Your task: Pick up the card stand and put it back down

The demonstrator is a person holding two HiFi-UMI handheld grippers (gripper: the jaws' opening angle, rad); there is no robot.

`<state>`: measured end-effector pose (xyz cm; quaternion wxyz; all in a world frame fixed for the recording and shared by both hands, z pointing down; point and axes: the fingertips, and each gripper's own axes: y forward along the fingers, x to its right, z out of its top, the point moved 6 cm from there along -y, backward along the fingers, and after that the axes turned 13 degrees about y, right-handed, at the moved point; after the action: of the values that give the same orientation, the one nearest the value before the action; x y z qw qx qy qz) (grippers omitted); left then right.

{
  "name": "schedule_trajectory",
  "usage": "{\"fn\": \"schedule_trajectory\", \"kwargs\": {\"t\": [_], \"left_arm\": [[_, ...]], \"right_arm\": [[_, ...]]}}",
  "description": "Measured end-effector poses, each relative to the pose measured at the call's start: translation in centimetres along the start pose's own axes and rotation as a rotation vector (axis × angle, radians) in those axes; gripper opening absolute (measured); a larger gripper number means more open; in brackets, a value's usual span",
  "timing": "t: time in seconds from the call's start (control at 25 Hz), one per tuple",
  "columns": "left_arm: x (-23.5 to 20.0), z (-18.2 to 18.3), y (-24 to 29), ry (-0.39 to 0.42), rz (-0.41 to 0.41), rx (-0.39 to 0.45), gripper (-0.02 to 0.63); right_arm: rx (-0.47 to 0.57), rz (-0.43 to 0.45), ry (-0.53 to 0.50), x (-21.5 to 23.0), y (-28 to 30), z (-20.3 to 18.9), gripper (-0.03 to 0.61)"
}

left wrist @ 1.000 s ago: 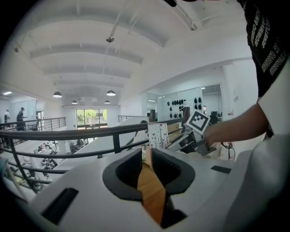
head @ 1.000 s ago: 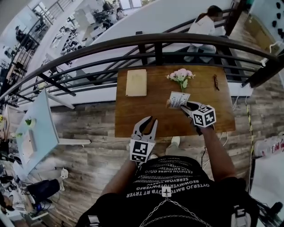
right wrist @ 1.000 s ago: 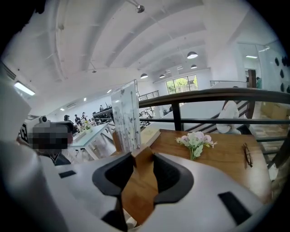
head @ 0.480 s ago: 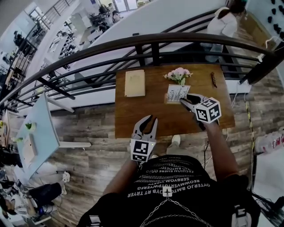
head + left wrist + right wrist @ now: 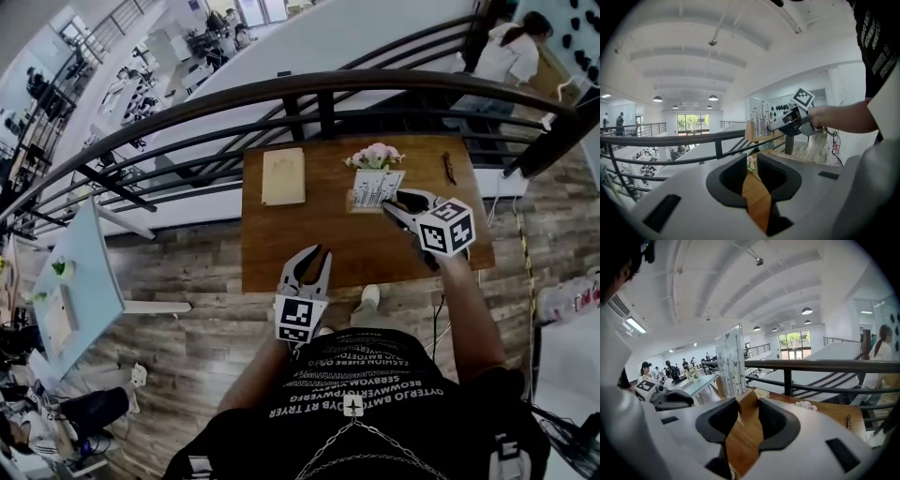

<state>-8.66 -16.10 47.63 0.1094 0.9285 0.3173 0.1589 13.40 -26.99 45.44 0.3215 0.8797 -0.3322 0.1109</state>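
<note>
I am holding the card stand (image 5: 376, 188) in the right tongs (image 5: 388, 206), which are clamped on its wooden base. In the right gripper view the block is sitting squarely between the pads, with the printed card standing upright above them. The stand is showing right of centre in the upper half of the head view, just in front of the small bunch of flowers (image 5: 377, 156). The left gripper view is showing it raised clear of the surface (image 5: 309, 239). The left tongs (image 5: 314, 258) are sitting low in the middle of the head view, at the near edge of the surface. Their jaws are apart with nothing between them, so I am treating that side as idle. As I am judging it, the pick-up half is done and the setting down is what is left. For that I am planning to bring the base down level, since a tall, light card on a small block is likely to topple if one edge lands first. I am aiming for bare wood, short of the flowers and well apart from the pale pad (image 5: 284, 175) at the surface's upper left. I am intending to open only once the whole underside is bearing, then to draw straight back along the jaws' line so neither pad drags the stand.
</note>
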Motion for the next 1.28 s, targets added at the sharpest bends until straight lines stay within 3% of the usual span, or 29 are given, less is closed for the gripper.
{"fn": "schedule_trajectory", "kwargs": {"t": [0.48, 1.28], "left_arm": [[-0.2, -0.6, 0.4, 0.001, -0.006, -0.019, 0.087], [-0.5, -1.8, 2.4, -0.012, 0.010, -0.085, 0.087]], "right_arm": [[-0.023, -0.010, 0.010, 1.4, 1.8, -2.0, 0.147], [-0.045, -0.014, 0.143, 6.7, 6.3, -8.9, 0.145]]}}
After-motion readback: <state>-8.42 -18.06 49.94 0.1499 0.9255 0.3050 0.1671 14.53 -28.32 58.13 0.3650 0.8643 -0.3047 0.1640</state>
